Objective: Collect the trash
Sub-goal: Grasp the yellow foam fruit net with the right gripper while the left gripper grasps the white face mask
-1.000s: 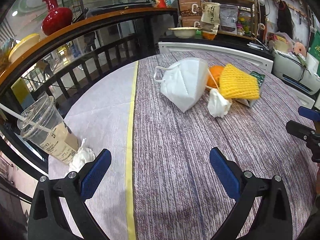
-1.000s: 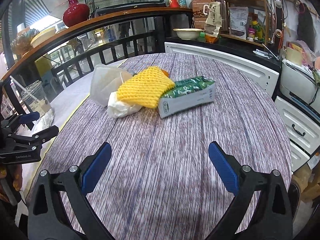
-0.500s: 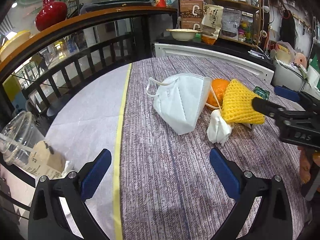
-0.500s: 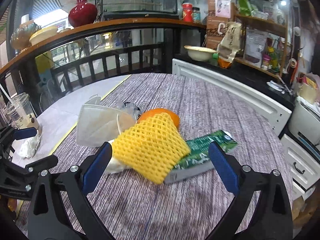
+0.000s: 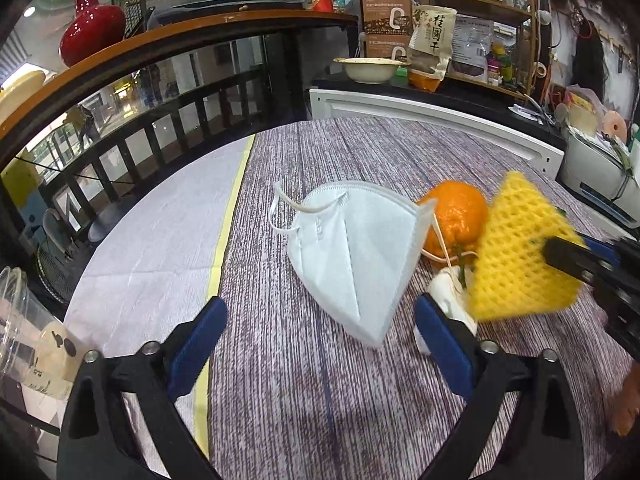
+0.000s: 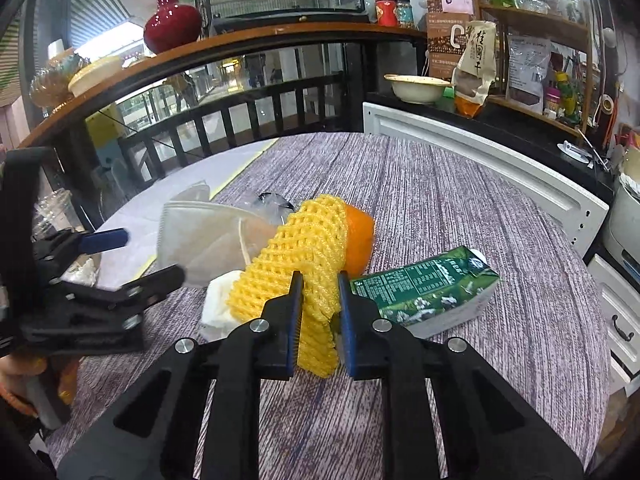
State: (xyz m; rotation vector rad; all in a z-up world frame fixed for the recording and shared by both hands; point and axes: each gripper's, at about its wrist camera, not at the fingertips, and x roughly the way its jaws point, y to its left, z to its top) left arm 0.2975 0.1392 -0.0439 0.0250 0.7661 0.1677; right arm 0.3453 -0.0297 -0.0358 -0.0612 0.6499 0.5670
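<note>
My right gripper (image 6: 319, 300) is shut on a yellow foam fruit net (image 6: 308, 248), which also shows in the left wrist view (image 5: 520, 256) at the right. Behind the net sits an orange (image 5: 454, 216). A white face mask (image 5: 356, 256) lies on the table just ahead of my left gripper (image 5: 320, 336), which is open and empty. A crumpled white tissue (image 5: 450, 300) lies under the net. A green carton (image 6: 424, 290) lies to the right of the net.
A clear plastic cup (image 5: 24, 332) with a label stands at the table's left edge. A dark railing (image 5: 160, 136) curves behind the round table (image 5: 360, 400). A white cabinet (image 6: 500, 168) and cluttered shelves stand at the back right.
My right gripper has closed on the yellow net and lifted its near end. My left gripper has moved closer to the mask and stayed open.
</note>
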